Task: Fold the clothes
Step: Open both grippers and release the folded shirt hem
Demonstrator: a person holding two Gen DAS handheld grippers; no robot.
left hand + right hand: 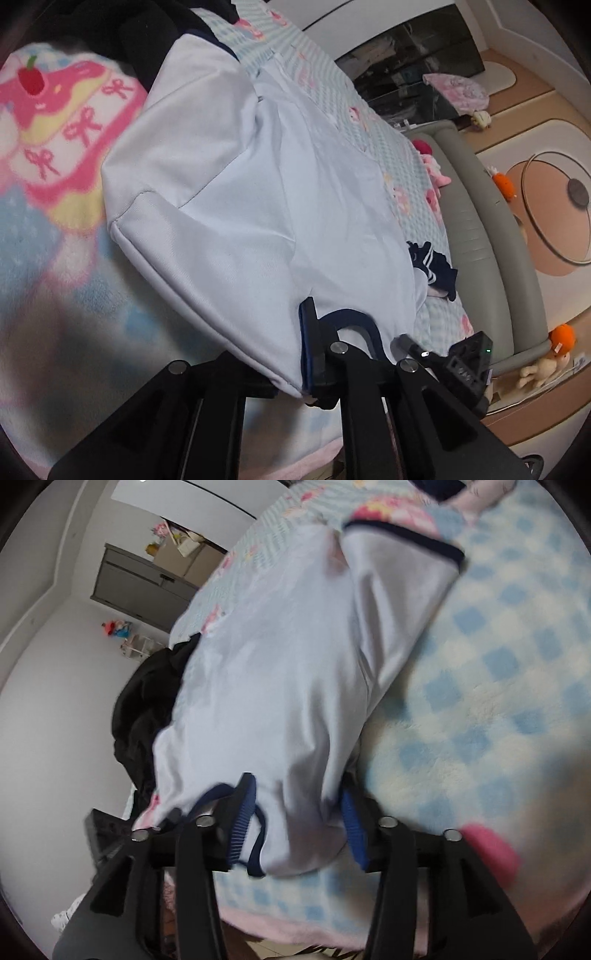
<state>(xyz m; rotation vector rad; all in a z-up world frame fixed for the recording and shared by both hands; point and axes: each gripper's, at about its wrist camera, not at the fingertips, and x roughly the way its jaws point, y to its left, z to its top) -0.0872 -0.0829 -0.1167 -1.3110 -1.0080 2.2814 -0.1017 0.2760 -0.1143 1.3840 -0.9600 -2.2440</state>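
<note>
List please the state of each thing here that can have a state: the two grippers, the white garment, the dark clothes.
left gripper: shut on the white garment's navy-trimmed edge.
right gripper: wide apart, cloth between its fingers; grip unclear.
white garment: partly folded, lying on the bed.
black clothes: heaped, unfolded.
small navy piece: crumpled.

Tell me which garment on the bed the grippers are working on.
The pale blue shirt with navy trim; the black garment and the small navy striped piece lie untouched.
</note>
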